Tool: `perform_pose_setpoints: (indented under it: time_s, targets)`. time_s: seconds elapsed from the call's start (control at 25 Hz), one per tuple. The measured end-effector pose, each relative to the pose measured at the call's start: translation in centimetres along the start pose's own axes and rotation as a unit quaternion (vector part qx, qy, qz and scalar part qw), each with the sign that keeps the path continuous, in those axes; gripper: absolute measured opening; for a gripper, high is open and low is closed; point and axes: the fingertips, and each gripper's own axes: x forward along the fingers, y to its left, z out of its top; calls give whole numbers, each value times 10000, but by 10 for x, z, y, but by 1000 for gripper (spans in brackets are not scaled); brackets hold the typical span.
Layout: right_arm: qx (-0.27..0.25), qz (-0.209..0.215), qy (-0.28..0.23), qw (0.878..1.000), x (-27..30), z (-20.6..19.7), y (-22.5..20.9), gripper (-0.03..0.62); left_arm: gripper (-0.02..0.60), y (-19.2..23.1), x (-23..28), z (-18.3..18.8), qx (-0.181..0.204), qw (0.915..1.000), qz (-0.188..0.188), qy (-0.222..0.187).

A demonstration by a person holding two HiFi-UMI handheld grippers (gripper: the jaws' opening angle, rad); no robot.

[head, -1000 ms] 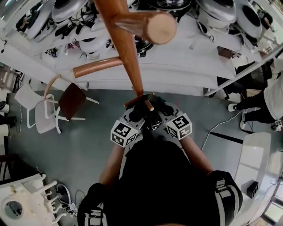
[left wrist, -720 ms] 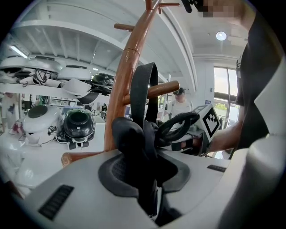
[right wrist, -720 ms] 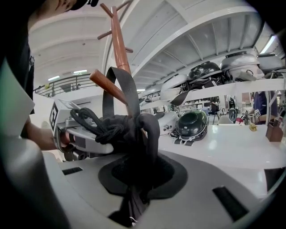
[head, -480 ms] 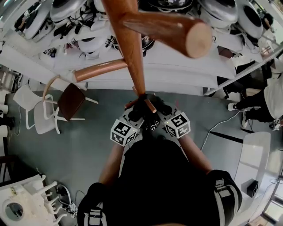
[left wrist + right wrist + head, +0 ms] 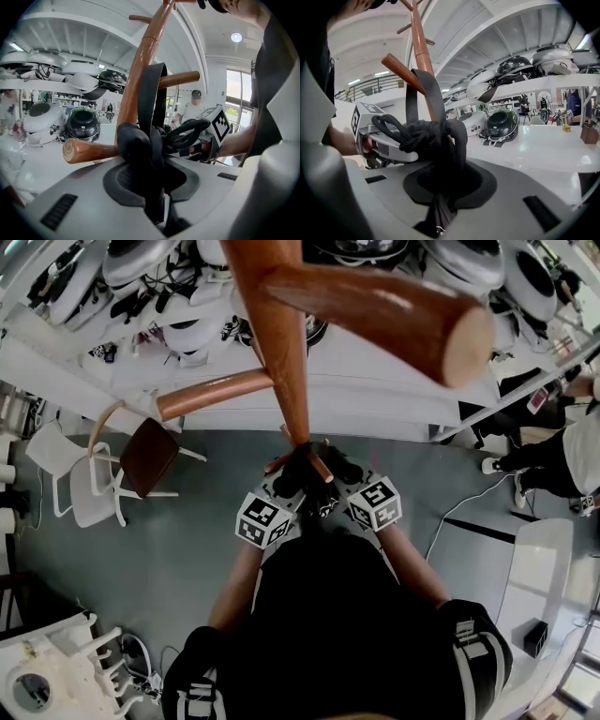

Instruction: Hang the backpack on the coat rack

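Note:
The wooden coat rack (image 5: 286, 352) rises toward the head camera, with one thick peg (image 5: 394, 315) close overhead. At its pole both grippers meet on the bunched top of the black backpack (image 5: 314, 474). My left gripper (image 5: 277, 498) is shut on black strap fabric (image 5: 138, 145), and a flat strap (image 5: 152, 93) runs up along the pole (image 5: 140, 70) between pegs. My right gripper (image 5: 356, 495) is shut on the same bundle (image 5: 445, 136), whose strap (image 5: 417, 93) loops over a slanted peg (image 5: 401, 68). The pack's body is hidden against the person's dark shirt.
A lower peg (image 5: 211, 392) sticks out to the left. White shelves with domed helmets (image 5: 469, 259) lie behind the rack. A brown chair (image 5: 150, 456) and a white chair (image 5: 80, 493) stand at left. A person (image 5: 562, 460) stands at right beside a white table (image 5: 539, 568).
The near peg now looms larger and further right in the head view. Both grippers stay against the pole, still gripping the backpack's top.

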Motion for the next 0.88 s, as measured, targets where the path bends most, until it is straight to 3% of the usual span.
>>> perform_pose_setpoints:
  time_s: [0.88]
  targets:
    - [136,-12,92,9999,20,-18,-14,74,91,16,15,-20,100,9995,-51,279]
